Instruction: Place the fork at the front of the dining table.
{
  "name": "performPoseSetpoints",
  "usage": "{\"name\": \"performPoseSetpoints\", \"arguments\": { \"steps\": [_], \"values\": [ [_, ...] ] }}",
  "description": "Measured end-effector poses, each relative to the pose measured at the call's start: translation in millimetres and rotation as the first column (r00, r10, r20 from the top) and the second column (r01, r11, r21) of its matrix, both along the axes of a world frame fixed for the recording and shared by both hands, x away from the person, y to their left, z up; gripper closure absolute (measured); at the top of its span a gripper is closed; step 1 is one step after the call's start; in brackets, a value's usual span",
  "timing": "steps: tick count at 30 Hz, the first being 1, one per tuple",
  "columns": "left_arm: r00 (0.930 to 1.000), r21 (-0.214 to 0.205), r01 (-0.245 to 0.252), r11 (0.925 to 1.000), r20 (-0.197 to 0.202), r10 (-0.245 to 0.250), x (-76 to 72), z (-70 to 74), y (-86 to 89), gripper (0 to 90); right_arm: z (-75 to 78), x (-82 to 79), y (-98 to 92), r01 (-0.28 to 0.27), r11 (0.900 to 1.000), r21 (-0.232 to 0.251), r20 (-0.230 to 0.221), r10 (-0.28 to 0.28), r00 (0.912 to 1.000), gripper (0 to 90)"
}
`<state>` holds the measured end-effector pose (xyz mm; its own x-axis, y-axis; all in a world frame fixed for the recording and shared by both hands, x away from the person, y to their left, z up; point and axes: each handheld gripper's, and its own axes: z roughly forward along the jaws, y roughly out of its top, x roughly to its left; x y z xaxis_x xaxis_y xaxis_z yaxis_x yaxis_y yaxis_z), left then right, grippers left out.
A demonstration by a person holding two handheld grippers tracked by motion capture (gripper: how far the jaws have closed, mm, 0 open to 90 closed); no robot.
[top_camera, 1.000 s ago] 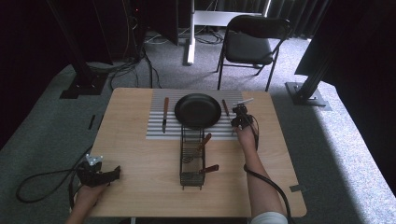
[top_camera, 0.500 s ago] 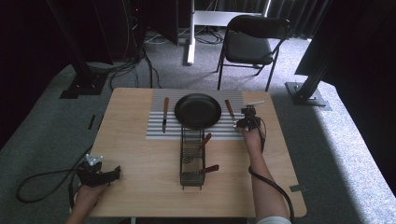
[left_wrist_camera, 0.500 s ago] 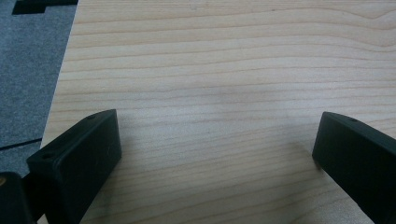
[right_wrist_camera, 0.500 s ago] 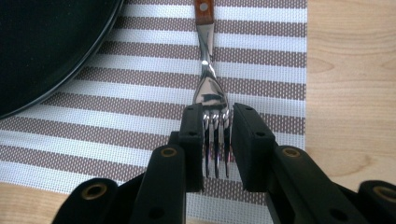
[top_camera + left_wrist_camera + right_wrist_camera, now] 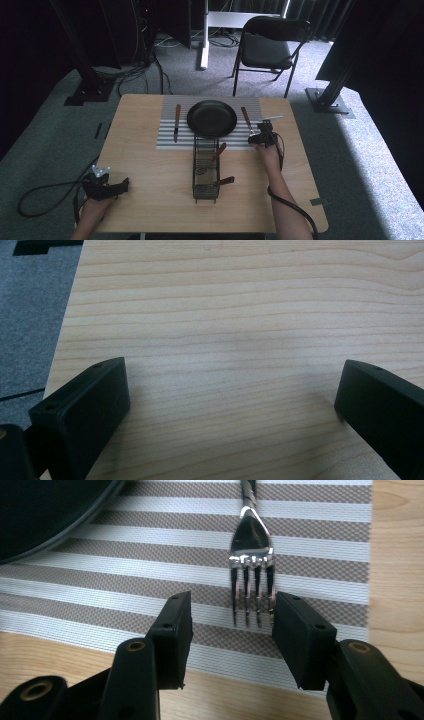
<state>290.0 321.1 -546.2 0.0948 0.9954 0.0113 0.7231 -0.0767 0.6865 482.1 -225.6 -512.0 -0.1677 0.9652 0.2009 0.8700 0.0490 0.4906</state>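
Right tool (image 5: 259, 138) by the fork (image 5: 247, 121); left tool (image 5: 106, 187) well apart.

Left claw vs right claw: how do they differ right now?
Left claw stands wide open over bare light wooden table; right claw, narrower, has just been opening and is also open. Left has nothing between its jaws; right has the shiny metal fork tines lying between, on the striped grey placemat.

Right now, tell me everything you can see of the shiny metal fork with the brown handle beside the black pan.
The shiny metal fork with the brown handle lies flat on the grey-and-white striped placemat, right of the round black pan. It has four polished tines and a dark brown, wood-like handle pointing away from the person. The right gripper, whose jaws have just been opening, has its tines between them; the pads aren't pressing on it.
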Motion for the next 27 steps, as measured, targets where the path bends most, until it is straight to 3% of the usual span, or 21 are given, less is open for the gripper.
{"name": "performPoseSetpoints", "arguments": {
  "steps": [6, 12, 15, 16, 18, 20, 22, 27],
  "values": [
    [1.0000, 0.000, 0.000, 1.0000, 0.000, 0.000, 0.0, 0.0, 0.0, 1.0, -0.5, -2.1, 8.6, -0.039, 0.9975, 0.060, -0.007, 0.039, 0.9992, 49.8],
    [1.0000, 0.000, 0.000, 1.0000, 0.000, 0.000, 0.0, 0.0, 0.0, 1.0, 0.2, -3.9, 14.0, -0.080, 0.9947, 0.065, 0.006, 0.080, 0.9968, 46.9],
    [1.0000, 0.000, 0.000, 1.0000, 0.000, 0.000, 0.0, 0.0, 0.0, 1.0, 1.5, -7.4, 9.4, -0.057, 0.9958, 0.072, 0.046, 0.054, 0.9975, 35.5],
    [1.0000, 0.000, 0.000, 1.0000, 0.000, 0.000, 0.0, 0.0, 0.0, 1.0, 1.7, -8.9, 7.4, -0.048, 0.9957, 0.079, 0.059, 0.044, 0.9973, 28.0],
    [1.0000, 0.000, 0.000, 1.0000, 0.000, 0.000, 0.0, 0.0, 0.0, 1.0, 1.4, -10.8, 5.5, -0.052, 0.9961, 0.072, 0.069, 0.047, 0.9965, 22.9],
    [1.0000, 0.000, 0.000, 1.0000, 0.000, 0.000, 0.0, 0.0, 0.0, 1.0, -0.1, -15.9, 2.2, -0.061, 0.9972, 0.044, 0.112, 0.056, 0.9922, 14.8],
    [1.0000, 0.000, 0.000, 1.0000, 0.000, 0.000, 0.0, 0.0, 0.0, 1.0, -0.5, -21.3, -0.5, -0.067, 0.9970, 0.039, 0.164, 0.059, 0.9847, 13.8],
    [1.0000, 0.000, 0.000, 1.0000, 0.000, 0.000, 0.0, 0.0, 0.0, 1.0, 0.8, -36.7, -6.8, -0.069, 0.9968, 0.041, 0.222, 0.058, 0.9734, 13.8]
  ]
}}
